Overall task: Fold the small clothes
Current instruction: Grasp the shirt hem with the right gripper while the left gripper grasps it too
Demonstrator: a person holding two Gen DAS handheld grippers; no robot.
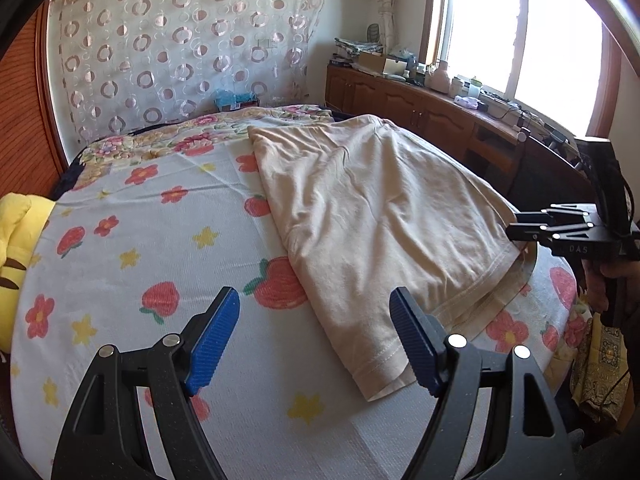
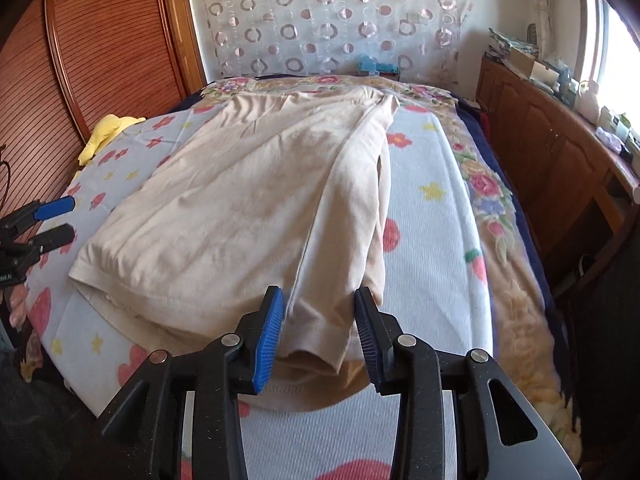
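On the flowered bedsheet (image 1: 132,216), the beige garment (image 1: 380,208) lies partly folded. The left gripper (image 1: 316,344) stands wide, empty. The right gripper (image 2: 320,340) straddles the folded hem, pads apart.

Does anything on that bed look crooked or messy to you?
Slightly. The beige shirt lies at a slant across the flowered bedspread, and its folded-over side flap is rumpled, with the hem edges not lined up near the bed's front edge. Nothing looks spilled or damaged.
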